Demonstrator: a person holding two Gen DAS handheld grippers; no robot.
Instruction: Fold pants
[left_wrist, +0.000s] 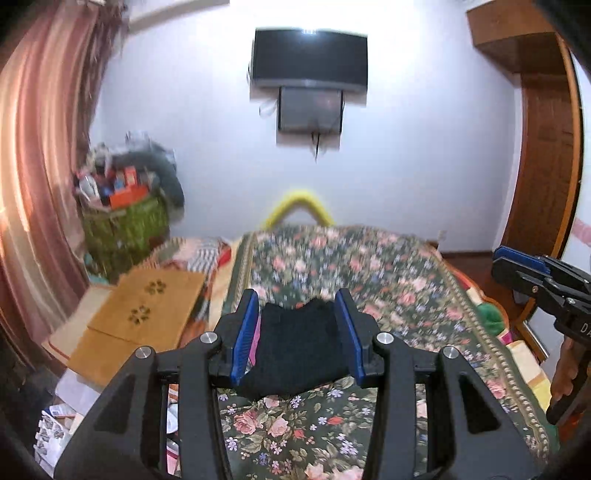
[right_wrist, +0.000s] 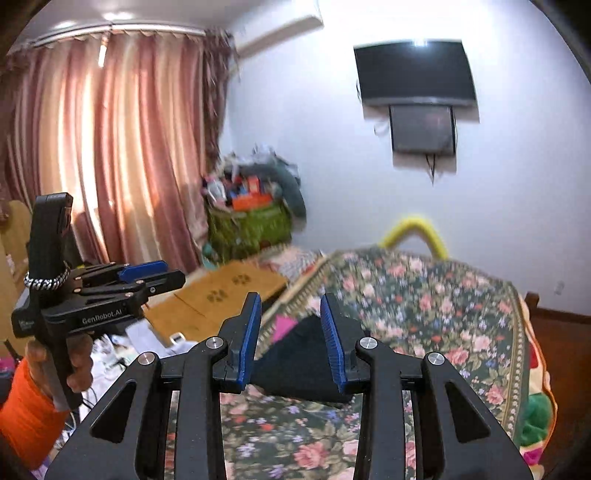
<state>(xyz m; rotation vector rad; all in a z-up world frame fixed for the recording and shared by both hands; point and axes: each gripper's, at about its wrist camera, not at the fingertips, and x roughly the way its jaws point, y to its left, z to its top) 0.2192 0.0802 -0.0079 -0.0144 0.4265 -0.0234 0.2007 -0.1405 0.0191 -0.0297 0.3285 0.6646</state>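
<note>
Left wrist view, from left to right: pink curtains (left_wrist: 33, 155) hang at the edge, then a green basket (left_wrist: 125, 229) heaped with odds and ends stands in the corner, with a tan board (left_wrist: 147, 314) lying below it beside the bed (left_wrist: 406, 295). The left hand-held gripper (left_wrist: 298, 332) sits low in the middle with its blue pads spread apart, open and holding nothing. Between them, but lying past the tips on the floral bedspread, are the pants (left_wrist: 299, 350), a dark, compact bundle. On the wall above hang a TV (left_wrist: 309, 55) and a smaller screen under it. A yellow hoop (left_wrist: 299, 201) rises behind the far end of the bed. At the far right the right hand-held gripper (left_wrist: 517, 271) pokes in over the bed's edge, its fingers close together with nothing between them, in front of a wooden door (left_wrist: 546, 147).

Right wrist view, same order: the left gripper (right_wrist: 147, 275) shows side-on at the left, clear of the bed, held by a hand (right_wrist: 79, 365) in an orange sleeve. The right gripper (right_wrist: 291, 339) is in the centre, pads parted and empty. The pants (right_wrist: 299, 369) lie on the bed just beyond its tips.
</note>
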